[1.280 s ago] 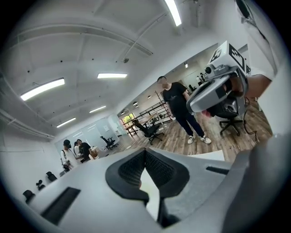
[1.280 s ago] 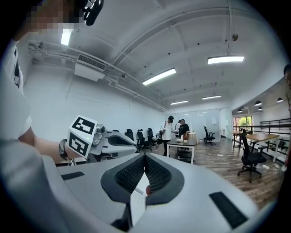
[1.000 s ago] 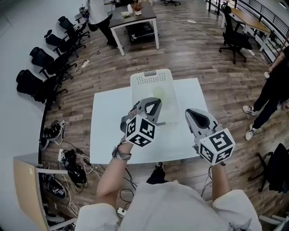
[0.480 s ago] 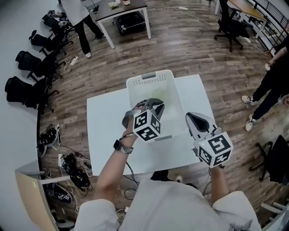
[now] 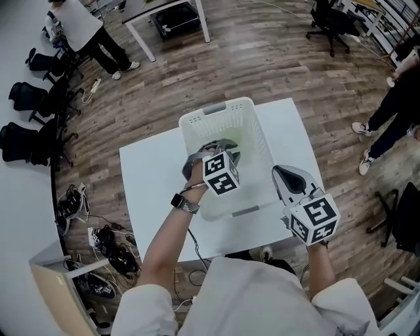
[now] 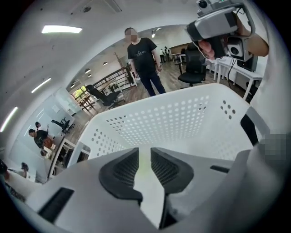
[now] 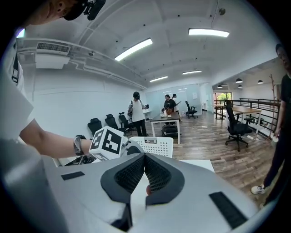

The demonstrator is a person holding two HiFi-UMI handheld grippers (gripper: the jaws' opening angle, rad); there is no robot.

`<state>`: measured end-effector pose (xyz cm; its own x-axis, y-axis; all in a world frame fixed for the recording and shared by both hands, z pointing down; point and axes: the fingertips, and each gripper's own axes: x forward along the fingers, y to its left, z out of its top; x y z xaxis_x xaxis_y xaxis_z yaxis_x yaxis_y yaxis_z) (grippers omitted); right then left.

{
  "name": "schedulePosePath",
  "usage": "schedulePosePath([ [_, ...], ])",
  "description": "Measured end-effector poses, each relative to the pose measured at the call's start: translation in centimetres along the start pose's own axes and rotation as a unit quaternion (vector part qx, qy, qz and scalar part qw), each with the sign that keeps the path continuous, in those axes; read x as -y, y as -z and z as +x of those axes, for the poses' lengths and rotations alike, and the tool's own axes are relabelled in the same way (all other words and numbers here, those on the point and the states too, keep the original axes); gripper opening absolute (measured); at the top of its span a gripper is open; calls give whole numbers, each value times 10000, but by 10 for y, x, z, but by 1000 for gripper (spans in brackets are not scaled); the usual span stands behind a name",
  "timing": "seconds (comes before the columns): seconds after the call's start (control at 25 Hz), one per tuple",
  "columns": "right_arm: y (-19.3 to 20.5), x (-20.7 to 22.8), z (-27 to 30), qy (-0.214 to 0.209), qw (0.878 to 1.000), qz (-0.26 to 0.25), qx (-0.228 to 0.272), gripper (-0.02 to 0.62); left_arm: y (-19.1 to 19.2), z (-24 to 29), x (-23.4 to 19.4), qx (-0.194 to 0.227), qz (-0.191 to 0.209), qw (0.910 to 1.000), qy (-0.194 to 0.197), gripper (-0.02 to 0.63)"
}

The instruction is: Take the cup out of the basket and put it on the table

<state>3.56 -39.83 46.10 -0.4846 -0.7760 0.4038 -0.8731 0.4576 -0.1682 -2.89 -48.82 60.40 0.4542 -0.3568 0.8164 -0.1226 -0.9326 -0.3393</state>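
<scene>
A white perforated basket (image 5: 256, 141) stands on the white table (image 5: 151, 190). My left gripper (image 5: 226, 152) reaches down inside it, jaws open by a narrow gap. Through that gap in the left gripper view (image 6: 144, 157) a pale green patch, probably the cup (image 6: 144, 167), shows low in the basket (image 6: 182, 123). Most of the cup is hidden, and I cannot tell whether the pads touch it. My right gripper (image 5: 281, 172) hangs over the table just right of the basket, shut and empty (image 7: 144, 159). From it I see the basket's rim (image 7: 157, 145).
A person (image 6: 143, 59) stands beyond the table's far side, and another person (image 5: 394, 111) stands at the right. Black office chairs (image 5: 26, 131) line the left wall. Cables (image 5: 105, 243) lie on the floor by the table's left side. Another table (image 5: 164, 10) stands farther back.
My left gripper has moved forward from the basket's near rim and gone down inside the basket. The right gripper has stayed about where it was.
</scene>
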Motion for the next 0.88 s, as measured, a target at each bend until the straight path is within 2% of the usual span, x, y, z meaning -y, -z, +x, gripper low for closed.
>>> schedulePosePath([
  [0.28,5,11,17,138,9997,147,-154,17,13,44,-4,-423,123,9982,397,97],
  [0.48,6,21,18,209,9995,204,-148,17,29,69,-2,-789,-33,9953,551,97],
  [0.88,14,25,26,222,9991,269,-245,17,39,87,0,-1030,137,9924,656,97],
])
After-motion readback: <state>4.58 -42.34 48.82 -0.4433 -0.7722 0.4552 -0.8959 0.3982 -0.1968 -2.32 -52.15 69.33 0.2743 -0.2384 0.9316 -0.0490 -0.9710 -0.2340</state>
